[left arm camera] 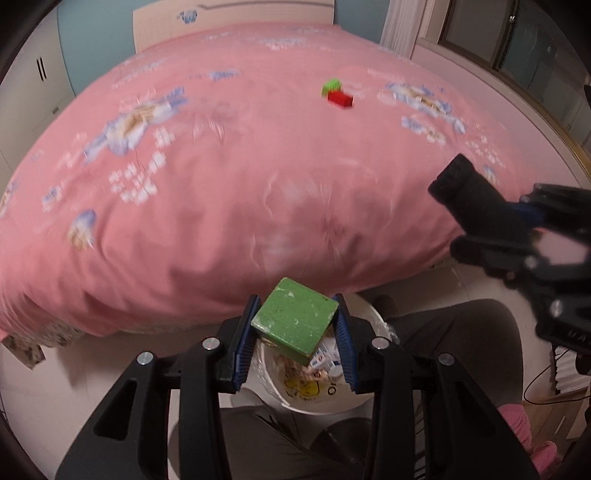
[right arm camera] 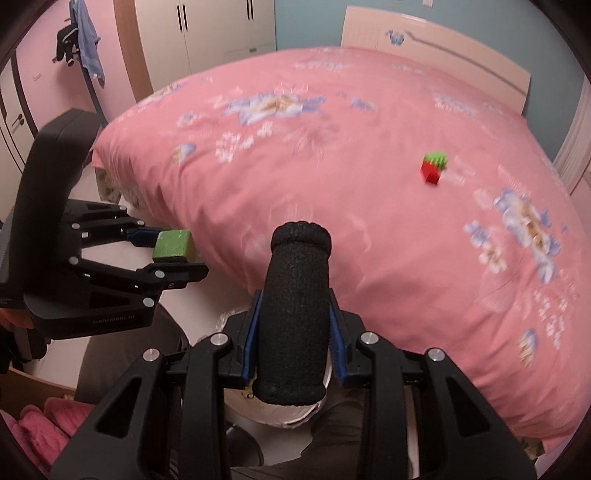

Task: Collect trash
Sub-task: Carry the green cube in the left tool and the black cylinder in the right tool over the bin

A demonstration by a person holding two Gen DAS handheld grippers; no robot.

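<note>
Green block (left arm camera: 295,319) clamped in left hand-held gripper (left arm camera: 295,332), black foam cylinder (right arm camera: 295,314) clamped in right hand-held gripper (right arm camera: 295,332), above bin (left arm camera: 325,402)

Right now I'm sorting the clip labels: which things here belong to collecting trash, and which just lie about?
Job:
left gripper holding green block
right gripper holding black foam cylinder
white trash bin
red and green blocks on the bed

Lying about:
pink floral quilt
wardrobe

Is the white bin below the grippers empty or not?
Not empty: the white bin holds paper scraps and packaging.
</note>
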